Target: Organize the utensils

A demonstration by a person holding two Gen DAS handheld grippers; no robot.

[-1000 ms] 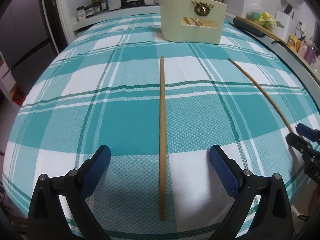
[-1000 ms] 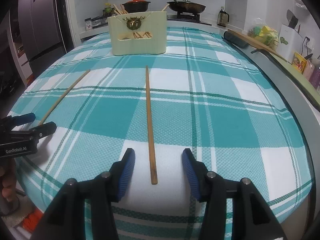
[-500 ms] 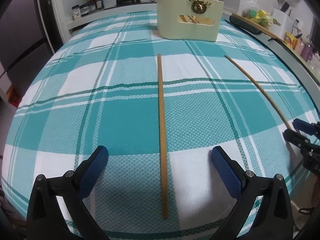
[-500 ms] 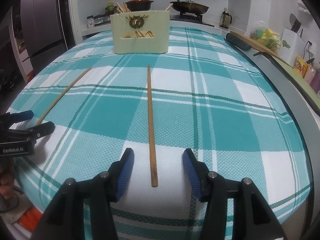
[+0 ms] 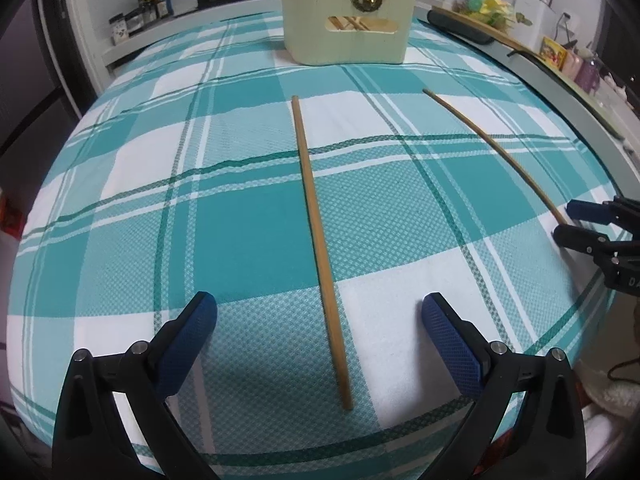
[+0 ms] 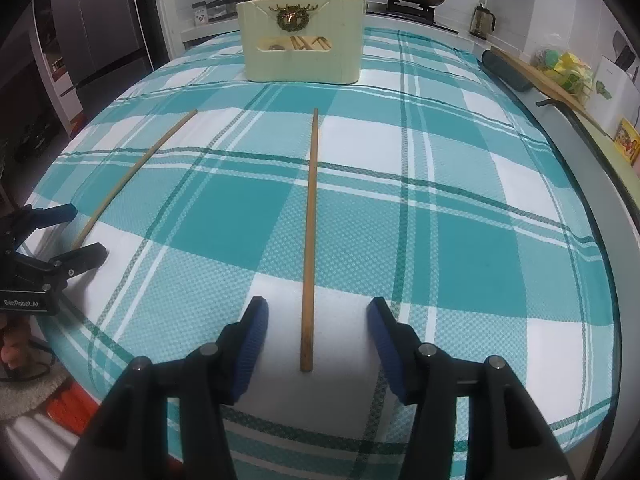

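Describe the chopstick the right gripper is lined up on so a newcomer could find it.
On the teal plaid tablecloth, in front of the cream utensil box, two wooden chopsticks lie apart. It is the right one, with its near end between the open right gripper; the other slants off left.

Two long wooden chopsticks (image 6: 309,240) (image 6: 132,178) lie side by side, apart, on the teal-and-white plaid-clothed bench (image 6: 460,240); cream wooden utensil caddy (image 6: 302,40) behind them, holding more sticks.
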